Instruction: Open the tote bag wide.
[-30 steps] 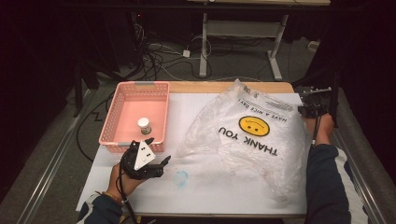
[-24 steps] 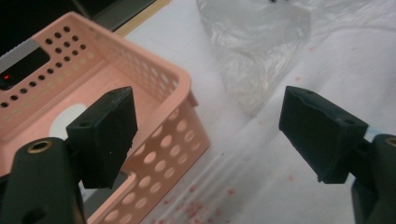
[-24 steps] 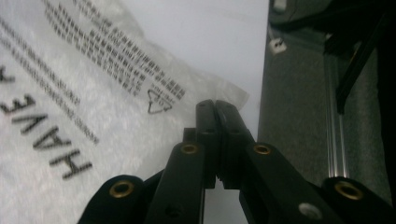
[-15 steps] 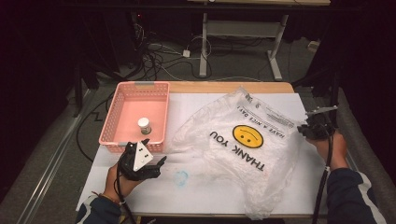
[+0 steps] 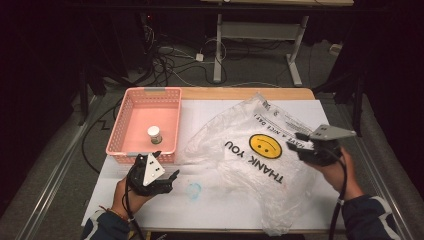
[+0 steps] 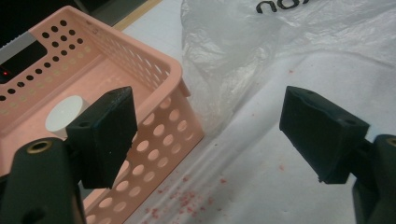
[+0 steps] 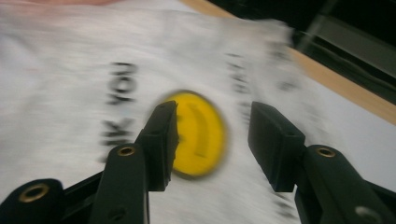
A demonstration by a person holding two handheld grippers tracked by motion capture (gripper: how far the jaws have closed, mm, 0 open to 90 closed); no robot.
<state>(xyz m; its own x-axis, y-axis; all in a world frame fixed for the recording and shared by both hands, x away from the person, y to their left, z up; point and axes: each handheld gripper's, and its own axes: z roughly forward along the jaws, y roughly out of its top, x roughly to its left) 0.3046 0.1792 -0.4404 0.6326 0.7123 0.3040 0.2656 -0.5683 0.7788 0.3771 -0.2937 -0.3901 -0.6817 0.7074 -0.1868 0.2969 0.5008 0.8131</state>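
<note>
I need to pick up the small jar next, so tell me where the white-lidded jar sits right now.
In the high view, the small white-lidded jar stands inside the pink perforated plastic basket at the table's left, near the basket's front wall, left of the clear plastic smiley-face bag.

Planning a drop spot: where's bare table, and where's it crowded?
Free: the white table strip along the near edge, between the left gripper and the clear plastic smiley bag; also the patch behind the bag, right of the pink perforated basket. Crowded: the right half under the bag, where the right gripper hovers.
</note>
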